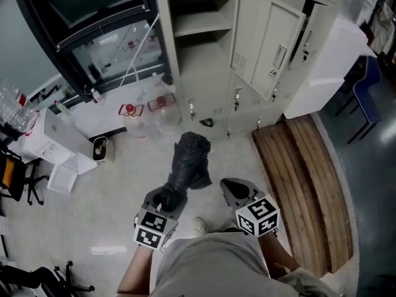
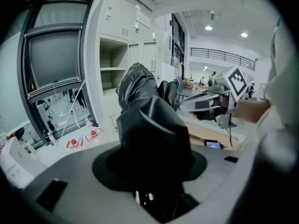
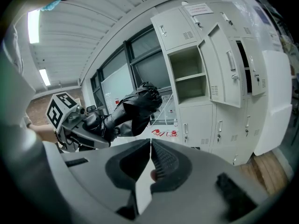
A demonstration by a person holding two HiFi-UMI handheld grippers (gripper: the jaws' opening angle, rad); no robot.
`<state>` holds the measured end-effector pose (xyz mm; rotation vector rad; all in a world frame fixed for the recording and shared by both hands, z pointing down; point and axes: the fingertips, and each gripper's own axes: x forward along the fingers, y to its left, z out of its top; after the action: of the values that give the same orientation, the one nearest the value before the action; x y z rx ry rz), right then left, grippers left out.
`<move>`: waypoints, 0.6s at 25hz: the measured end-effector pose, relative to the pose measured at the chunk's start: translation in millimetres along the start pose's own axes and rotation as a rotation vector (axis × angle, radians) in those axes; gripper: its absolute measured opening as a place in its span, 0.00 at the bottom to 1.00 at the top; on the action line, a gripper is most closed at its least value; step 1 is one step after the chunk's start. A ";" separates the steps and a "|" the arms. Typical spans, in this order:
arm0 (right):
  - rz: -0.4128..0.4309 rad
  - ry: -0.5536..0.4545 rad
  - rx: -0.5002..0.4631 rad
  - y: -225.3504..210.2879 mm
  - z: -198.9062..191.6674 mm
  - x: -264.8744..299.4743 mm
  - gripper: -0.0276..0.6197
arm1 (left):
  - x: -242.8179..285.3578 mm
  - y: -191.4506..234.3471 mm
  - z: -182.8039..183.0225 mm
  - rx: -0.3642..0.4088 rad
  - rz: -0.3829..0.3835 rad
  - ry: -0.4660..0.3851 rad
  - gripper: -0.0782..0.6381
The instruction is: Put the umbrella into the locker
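A folded black umbrella (image 1: 189,159) sticks forward out of my left gripper (image 1: 170,197), whose jaws are shut on its lower end. In the left gripper view the umbrella (image 2: 150,125) fills the middle and hides the jaws. It points toward the beige locker (image 1: 204,54), whose upper compartment stands open with one shelf inside; a stretch of floor lies between them. My right gripper (image 1: 238,192) is level with the left one on its right, jaws pressed together on nothing (image 3: 150,143). From the right gripper view, the umbrella (image 3: 135,107) hangs left of the open compartment (image 3: 189,76).
An open locker door (image 1: 272,42) juts out to the right of the open compartment. A wooden slatted bench (image 1: 303,184) lies on the floor at right, with a blue chair (image 1: 368,98) beyond. White boxes (image 1: 62,141) and red-framed items (image 1: 130,110) clutter the floor at left.
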<state>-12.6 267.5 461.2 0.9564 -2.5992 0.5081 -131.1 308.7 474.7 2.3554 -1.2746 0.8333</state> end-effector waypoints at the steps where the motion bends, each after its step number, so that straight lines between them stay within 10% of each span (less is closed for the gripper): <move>1: -0.003 -0.003 0.002 2.8 0.3 3.4 0.09 | -1.2 3.8 -1.6 0.006 -0.002 0.001 0.42; 15: -0.006 0.004 -0.008 36.9 0.8 31.3 0.09 | -17.9 31.6 -19.3 0.029 -0.029 0.000 0.42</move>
<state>-60.0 276.1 465.5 0.9589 -2.5920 0.4980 -171.7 313.5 478.7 2.3903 -1.2336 0.8483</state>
